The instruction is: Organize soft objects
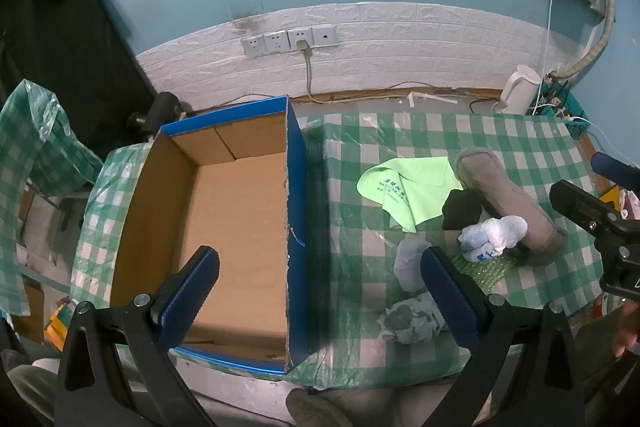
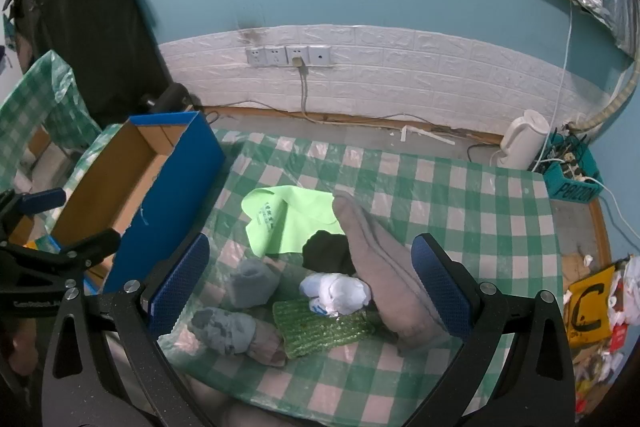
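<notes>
A heap of soft objects is seen on the green-checked tablecloth, to the right of an open cardboard box with blue outer walls. In the heap, a long grey sock lies diagonally, its upper end resting on a light green cloth printed with dark characters. A black bundle is tucked between cloth and sock. Just in front of it lies a white rolled bundle, which touches the grey sock and overlaps a green knitted pad. To the left, a pale blue-grey roll and a mottled grey roll are set near each other; whether the two touch cannot be told.

The right gripper is held above the heap with its jaws spread wide, nothing between them. The left gripper is also spread wide and empty, straddling the box's right wall.

A white kettle stands at the table's far edge, beside a teal basket.
</notes>
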The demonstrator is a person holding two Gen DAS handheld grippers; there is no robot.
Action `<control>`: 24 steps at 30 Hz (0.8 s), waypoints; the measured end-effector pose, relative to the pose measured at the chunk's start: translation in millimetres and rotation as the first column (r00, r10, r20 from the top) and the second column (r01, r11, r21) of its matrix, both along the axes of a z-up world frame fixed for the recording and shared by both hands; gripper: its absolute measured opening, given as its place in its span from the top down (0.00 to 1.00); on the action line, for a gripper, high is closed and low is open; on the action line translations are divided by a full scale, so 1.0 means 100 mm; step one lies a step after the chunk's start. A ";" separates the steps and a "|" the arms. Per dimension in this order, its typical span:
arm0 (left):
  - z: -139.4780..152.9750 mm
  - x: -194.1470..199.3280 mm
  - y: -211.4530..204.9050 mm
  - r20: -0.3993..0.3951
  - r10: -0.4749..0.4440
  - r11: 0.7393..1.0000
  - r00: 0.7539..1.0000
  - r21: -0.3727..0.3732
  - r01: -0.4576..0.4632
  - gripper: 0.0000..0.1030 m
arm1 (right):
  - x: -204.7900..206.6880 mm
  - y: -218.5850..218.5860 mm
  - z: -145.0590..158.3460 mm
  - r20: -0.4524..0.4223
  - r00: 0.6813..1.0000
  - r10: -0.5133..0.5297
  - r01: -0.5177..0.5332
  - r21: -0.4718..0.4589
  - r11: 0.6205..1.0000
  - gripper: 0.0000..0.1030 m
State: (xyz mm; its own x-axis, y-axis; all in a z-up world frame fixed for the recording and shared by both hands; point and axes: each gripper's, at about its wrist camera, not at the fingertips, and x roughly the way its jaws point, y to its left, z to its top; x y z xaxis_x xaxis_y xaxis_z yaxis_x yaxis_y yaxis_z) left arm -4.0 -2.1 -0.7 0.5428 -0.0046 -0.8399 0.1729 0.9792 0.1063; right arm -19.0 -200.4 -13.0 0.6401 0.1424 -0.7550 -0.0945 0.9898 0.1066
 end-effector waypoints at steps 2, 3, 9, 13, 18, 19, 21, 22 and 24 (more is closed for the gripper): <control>0.00 -0.01 -0.01 0.001 -0.001 1.000 1.000 -0.003 0.001 0.01 | 0.00 0.00 0.00 0.000 1.000 0.001 -0.001 0.002 1.000 0.02; 0.00 -0.01 -0.01 0.000 -0.001 1.000 1.000 -0.003 0.001 0.01 | 0.00 0.00 0.00 -0.001 1.000 0.001 -0.001 0.001 1.000 0.02; 0.00 -0.03 -0.02 -0.004 -0.008 1.000 1.000 0.001 0.008 0.01 | 0.00 0.00 0.02 0.002 1.000 0.002 -0.002 0.000 1.000 0.02; 0.00 -0.03 -0.02 -0.005 -0.007 1.000 1.000 0.002 0.007 0.01 | 0.00 0.01 0.01 0.001 1.000 0.000 0.000 0.002 1.000 0.02; 0.00 -0.04 -0.03 -0.005 -0.006 1.000 1.000 0.001 0.007 0.01 | 0.00 0.00 0.01 0.001 1.000 0.001 -0.001 0.003 1.000 0.02; 0.00 -0.03 -0.03 -0.004 -0.007 1.000 1.000 0.002 0.007 0.01 | 0.00 0.00 0.01 0.001 1.000 0.001 -0.001 0.003 1.000 0.02; -0.01 -0.04 -0.03 -0.007 -0.009 1.000 1.000 0.003 0.009 0.01 | 0.00 0.00 0.01 0.002 1.000 0.001 -0.001 0.001 1.000 0.02; 0.00 -0.04 -0.03 -0.008 -0.009 1.000 1.000 0.003 0.010 0.01 | 0.00 0.00 0.01 0.002 1.000 0.001 -0.001 0.001 1.000 0.02; -0.01 -0.05 -0.05 -0.010 -0.014 1.000 1.000 0.008 0.014 0.01 | 0.00 0.00 0.01 0.001 1.000 0.000 0.000 0.003 1.000 0.02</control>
